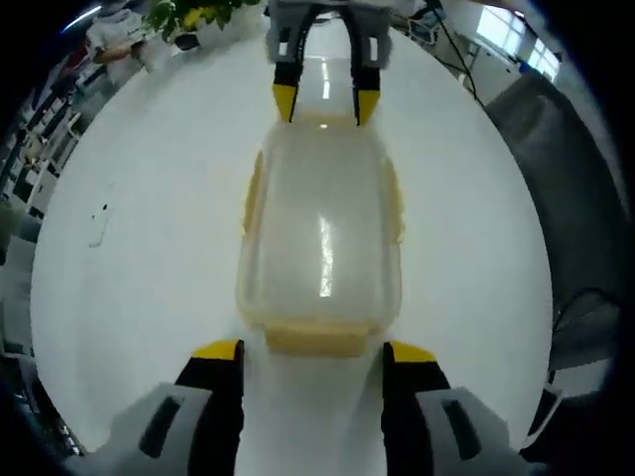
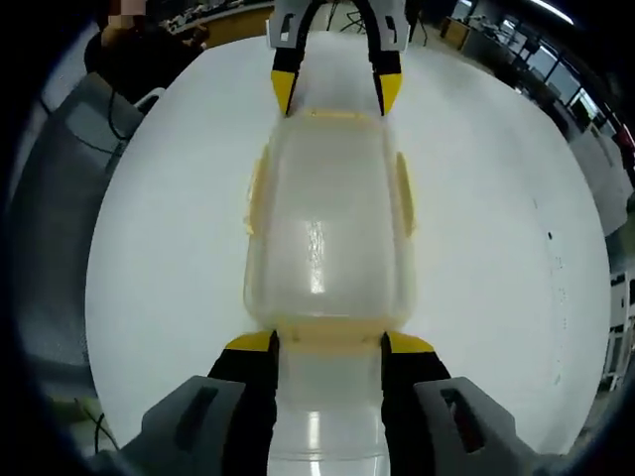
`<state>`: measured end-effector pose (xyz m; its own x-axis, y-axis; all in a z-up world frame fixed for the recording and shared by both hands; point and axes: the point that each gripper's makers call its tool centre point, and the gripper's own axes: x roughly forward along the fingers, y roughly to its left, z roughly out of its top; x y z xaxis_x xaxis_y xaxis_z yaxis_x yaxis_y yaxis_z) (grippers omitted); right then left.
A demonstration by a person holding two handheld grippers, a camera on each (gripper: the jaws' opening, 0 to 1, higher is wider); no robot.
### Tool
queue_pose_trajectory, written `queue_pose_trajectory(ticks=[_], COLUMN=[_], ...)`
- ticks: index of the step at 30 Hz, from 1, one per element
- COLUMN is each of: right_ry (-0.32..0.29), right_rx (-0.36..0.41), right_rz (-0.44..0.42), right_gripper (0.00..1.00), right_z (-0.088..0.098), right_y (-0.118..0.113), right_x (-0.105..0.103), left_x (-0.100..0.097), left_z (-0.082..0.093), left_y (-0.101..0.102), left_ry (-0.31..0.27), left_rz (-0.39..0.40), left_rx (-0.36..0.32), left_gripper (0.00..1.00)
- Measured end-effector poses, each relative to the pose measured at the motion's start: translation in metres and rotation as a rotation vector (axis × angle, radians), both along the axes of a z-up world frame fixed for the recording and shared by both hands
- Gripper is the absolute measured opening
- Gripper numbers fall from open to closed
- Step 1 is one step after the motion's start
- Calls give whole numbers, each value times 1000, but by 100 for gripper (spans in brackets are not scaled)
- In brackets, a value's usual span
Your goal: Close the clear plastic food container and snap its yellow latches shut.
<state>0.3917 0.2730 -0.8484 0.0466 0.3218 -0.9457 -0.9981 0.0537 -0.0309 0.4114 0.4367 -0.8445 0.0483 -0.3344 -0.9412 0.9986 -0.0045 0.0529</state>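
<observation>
Clear plastic food container with yellow latches lies lidded on white desk; my left tongs and right tongs gape apart at its opposite ends, 6 and 12 o'clock.

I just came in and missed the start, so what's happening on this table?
A person is working on a clear plastic food container lying on a white table, one two-jaw gripper at each short end. The left gripper and the right gripper face each other across it, jaws open at the yellow end latches. The lid is on; whether the latches are snapped shut is hard to tell.
</observation>
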Motion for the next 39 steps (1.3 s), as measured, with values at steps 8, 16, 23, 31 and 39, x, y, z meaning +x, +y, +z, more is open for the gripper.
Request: queue_pose_trajectory(ticks=[8, 16, 23, 31, 39], right_ry=[22, 24, 36, 40, 37], right_rx=[2, -81, -143, -162, -179], right_rz=[-18, -19, -23, -33, -37], right_gripper=[38, 39, 39, 37, 37], right_z=[0, 1, 0, 0, -1], right_y=[1, 3, 3, 1, 0], right_x=[1, -1, 0, 0, 0], left_x=[-2, 1, 1, 3, 1], left_z=[-4, -2, -2, 0, 2], left_y=[-7, -6, -5, -3, -3], left_ry=[36, 36, 31, 38, 38], left_rz=[-52, -45, -51, -57, -56], left_rx=[-13, -19, 90, 107, 43], left_gripper=[35, 35, 35, 35, 35])
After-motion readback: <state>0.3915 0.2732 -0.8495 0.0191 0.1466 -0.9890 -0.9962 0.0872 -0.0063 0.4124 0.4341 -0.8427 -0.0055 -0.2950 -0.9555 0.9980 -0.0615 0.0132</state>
